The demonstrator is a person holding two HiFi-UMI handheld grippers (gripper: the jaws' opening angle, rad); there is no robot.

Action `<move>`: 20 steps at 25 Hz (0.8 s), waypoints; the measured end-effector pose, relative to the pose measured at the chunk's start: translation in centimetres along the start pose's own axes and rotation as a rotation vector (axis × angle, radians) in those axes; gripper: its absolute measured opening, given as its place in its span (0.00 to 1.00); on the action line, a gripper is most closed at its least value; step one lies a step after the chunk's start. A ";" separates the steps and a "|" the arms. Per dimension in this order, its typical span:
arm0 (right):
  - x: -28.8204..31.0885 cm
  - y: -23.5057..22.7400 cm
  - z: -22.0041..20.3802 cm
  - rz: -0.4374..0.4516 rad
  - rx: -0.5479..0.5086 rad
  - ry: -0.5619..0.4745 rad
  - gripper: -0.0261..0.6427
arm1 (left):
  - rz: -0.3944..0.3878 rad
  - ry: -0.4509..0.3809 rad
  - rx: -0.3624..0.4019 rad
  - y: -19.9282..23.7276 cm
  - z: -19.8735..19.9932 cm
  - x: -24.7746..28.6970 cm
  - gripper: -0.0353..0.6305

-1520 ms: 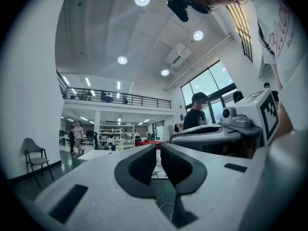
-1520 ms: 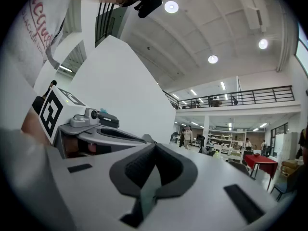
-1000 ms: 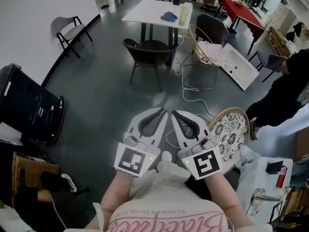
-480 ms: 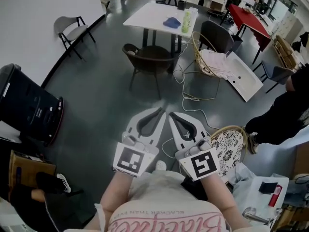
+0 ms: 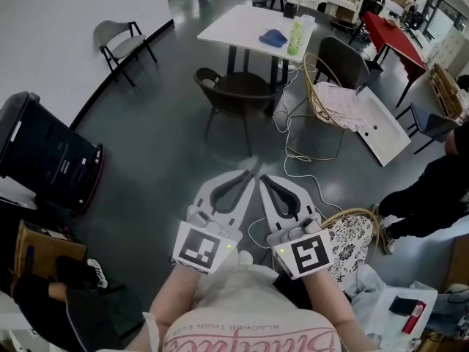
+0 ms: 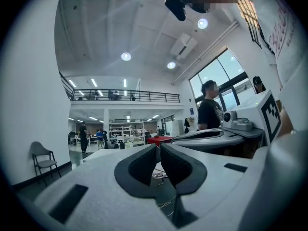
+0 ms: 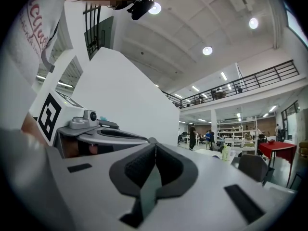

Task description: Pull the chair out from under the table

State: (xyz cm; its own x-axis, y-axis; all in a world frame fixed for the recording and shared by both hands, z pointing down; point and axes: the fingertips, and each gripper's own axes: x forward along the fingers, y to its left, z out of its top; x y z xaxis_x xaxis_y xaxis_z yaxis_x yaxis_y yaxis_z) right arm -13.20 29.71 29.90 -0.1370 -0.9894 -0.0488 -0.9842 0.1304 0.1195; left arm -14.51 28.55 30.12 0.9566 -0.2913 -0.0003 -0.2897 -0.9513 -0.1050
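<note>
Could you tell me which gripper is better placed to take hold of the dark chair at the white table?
Left, though only just: the dark chair stands more in line with the left gripper than the right gripper. Both are shut, empty and far off.

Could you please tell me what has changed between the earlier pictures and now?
The left claw and right claw were carried forward towards the dark chair as the person walked, and the patterned seat slid lower in the head view. Nothing was taken hold of. Both claws stay shut and empty, side by side. The chair is still at the table, untouched.
</note>
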 end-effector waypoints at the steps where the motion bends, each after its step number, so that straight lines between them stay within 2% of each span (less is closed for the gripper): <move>1: 0.4 -0.3 -0.1 0.001 0.000 0.000 0.04 | 0.001 0.001 -0.005 0.3 -0.1 0.4 0.09; 10: 5.9 -5.4 -1.9 -0.036 0.003 0.030 0.04 | -0.011 0.006 -0.043 5.8 -1.5 6.6 0.09; 15: 10.2 -9.8 -3.4 -0.075 0.011 0.051 0.05 | -0.004 -0.014 -0.061 10.6 -2.2 11.3 0.09; 20: 15.9 -13.0 -3.9 -0.072 -0.036 0.068 0.05 | -0.008 -0.015 -0.055 15.8 -2.8 15.8 0.09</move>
State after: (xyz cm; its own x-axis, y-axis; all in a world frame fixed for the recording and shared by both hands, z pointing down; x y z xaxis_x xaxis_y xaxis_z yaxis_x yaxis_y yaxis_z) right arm -2.10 12.03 31.47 -0.0572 -0.9983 0.0091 -0.9864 0.0579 0.1537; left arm -4.09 8.64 31.24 0.9590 -0.2829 -0.0144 -0.2833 -0.9577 -0.0498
